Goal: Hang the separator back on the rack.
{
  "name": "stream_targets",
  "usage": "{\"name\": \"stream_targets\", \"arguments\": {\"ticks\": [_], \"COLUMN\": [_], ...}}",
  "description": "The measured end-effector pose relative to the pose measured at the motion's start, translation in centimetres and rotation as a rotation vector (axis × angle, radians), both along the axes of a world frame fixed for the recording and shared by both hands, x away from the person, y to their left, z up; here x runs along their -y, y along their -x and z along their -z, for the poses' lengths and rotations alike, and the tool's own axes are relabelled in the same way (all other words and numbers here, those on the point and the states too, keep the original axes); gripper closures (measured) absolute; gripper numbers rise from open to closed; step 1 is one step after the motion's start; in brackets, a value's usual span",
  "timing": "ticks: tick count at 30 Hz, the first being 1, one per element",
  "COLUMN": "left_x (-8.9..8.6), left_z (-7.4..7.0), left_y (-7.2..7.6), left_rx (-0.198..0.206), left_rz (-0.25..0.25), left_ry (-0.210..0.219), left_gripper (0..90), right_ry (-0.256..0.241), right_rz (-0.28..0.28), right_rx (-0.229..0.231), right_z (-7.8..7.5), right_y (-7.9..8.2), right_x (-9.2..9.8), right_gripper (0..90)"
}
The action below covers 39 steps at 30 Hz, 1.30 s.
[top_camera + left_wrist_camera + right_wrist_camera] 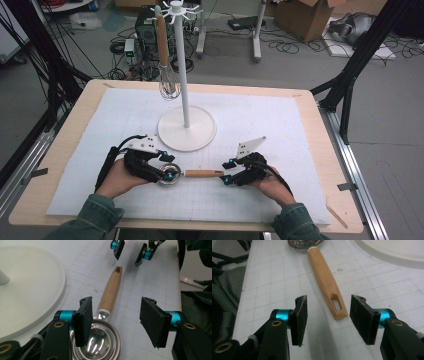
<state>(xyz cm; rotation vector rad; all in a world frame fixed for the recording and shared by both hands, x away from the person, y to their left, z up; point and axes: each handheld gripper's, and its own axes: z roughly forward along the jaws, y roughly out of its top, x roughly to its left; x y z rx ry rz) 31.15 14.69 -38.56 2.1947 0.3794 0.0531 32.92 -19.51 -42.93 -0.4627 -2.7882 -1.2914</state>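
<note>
A metal scoop with a round bowl point(170, 176) and a wooden handle point(202, 173) lies flat on the white gridded mat point(280, 130). My left gripper point(167, 172) stands open over the bowl point(100, 341), whose rim sits under the left jaw; the handle point(112, 292) runs away from it. My right gripper point(226, 171) is open at the other end. In the right gripper view, the handle's slotted end point(335, 303) lies between the jaws of the right gripper point(331, 313), untouched. The left gripper point(117, 315) grips nothing.
A white stand point(186, 127) with a round base rises just behind the scoop, and a wooden-handled whisk point(167, 75) hangs from its top hooks. The base point(30, 285) lies close to my left gripper. The table's front edge point(200, 227) is near the person's sleeves.
</note>
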Motion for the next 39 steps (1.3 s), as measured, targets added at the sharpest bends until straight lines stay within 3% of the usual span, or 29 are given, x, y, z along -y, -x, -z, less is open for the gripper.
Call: {"name": "stream_targets", "arguments": {"ticks": [8, 14, 25, 39], "left_x": [1.9, 3.2, 4.4, 5.0], "left_z": [1.1, 1.9, 3.1, 4.5], "left_y": [-0.8, -1.3, -1.9, -2.6], "left_rx": [-0.016, -0.032, 0.025, -0.034], "left_rz": [0.044, 0.071, 0.077, 0.092], "left_ry": [-0.024, -0.066, -0.138, -0.182], "left_gripper": [51.2, 54.6, 56.2, 60.8], "right_ry": [0.004, 0.005, -0.006, -0.005], "right_rz": [0.030, 0.031, 0.039, 0.045], "right_rx": [0.002, 0.003, -0.001, 0.001], "right_z": [0.3, 0.4, 0.2, 0.3], "right_y": [-0.4, -0.6, -0.6, -0.8], "right_x": [0.2, 0.3, 0.6, 0.6], "right_gripper": [51.1, 51.9, 52.0, 52.4]}}
